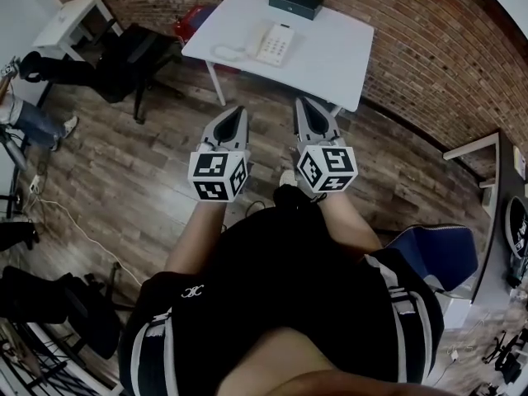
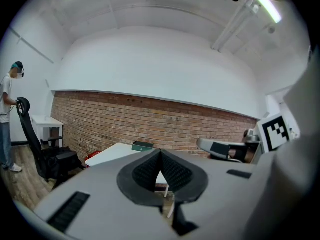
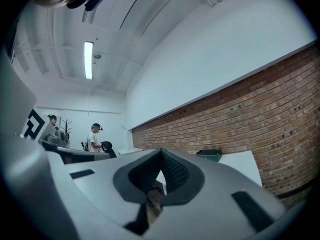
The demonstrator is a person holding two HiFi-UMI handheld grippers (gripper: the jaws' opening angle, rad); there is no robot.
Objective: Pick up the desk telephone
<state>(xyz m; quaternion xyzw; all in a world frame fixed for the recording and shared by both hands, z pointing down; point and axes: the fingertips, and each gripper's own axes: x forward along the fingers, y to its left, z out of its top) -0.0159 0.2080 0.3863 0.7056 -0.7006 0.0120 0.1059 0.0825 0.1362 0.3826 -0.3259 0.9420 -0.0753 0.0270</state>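
A white desk telephone with its handset and coiled cord lies on the white table by the brick wall, far ahead of both grippers. My left gripper and right gripper are held side by side over the wood floor, short of the table's near edge, both shut and holding nothing. In the left gripper view the left gripper has its jaws meeting at the tips, with the table beyond. The right gripper shows the same in the right gripper view.
A dark green box sits at the table's far edge. A black office chair stands left of the table, a second white desk further left, a blue chair at right. People stand at the room's left.
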